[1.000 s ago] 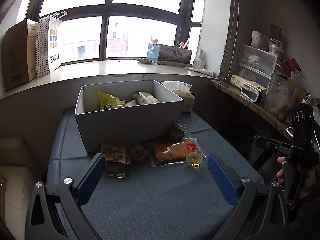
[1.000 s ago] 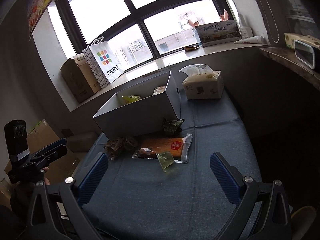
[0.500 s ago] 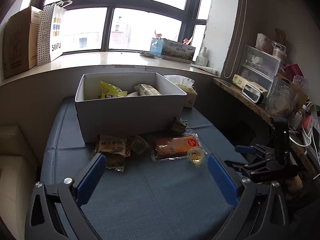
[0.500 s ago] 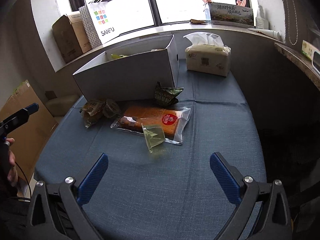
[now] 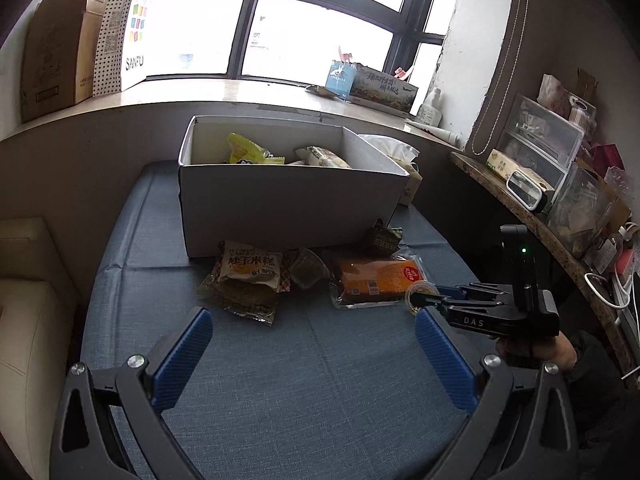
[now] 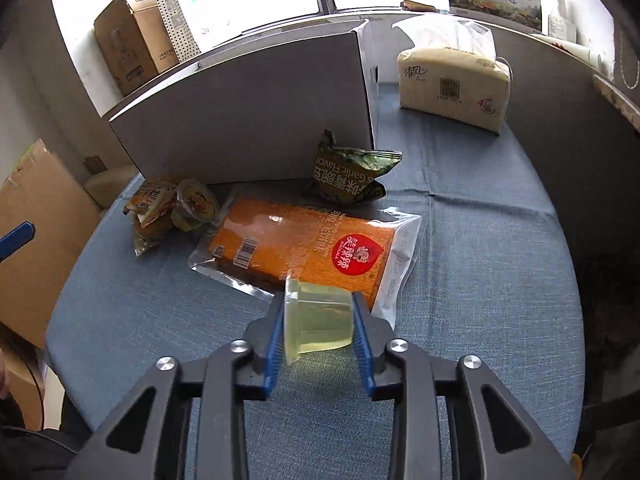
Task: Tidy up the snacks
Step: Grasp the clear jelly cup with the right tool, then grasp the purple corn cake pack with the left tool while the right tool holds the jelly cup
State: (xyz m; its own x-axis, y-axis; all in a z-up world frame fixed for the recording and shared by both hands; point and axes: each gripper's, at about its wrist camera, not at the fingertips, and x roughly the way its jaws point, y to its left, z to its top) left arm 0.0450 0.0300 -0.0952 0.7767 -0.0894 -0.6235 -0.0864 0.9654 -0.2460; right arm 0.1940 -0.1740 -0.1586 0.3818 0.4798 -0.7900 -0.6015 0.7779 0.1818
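Observation:
My right gripper (image 6: 318,320) is shut on a yellow jelly cup (image 6: 318,322) at the near edge of the orange cake packet (image 6: 296,246); it also shows in the left wrist view (image 5: 430,300), gripping the cup (image 5: 420,291). My left gripper (image 5: 314,344) is open and empty, above the blue cloth in front of the snacks. A white box (image 5: 288,200) with several snacks stands behind. A rice-cake packet (image 5: 250,268), a second jelly cup (image 5: 308,270) and a green garlic packet (image 6: 348,174) lie before the box.
A tissue pack (image 6: 452,80) sits right of the box. A windowsill behind holds a cardboard box (image 5: 56,68) and a paper bag (image 5: 128,44). A cluttered shelf (image 5: 560,184) runs along the right. The blue tabletop (image 5: 320,380) stretches before me.
My right gripper moved down and forward to the jelly cup and shut on it. The left gripper drew a little closer to the snacks and stayed open.

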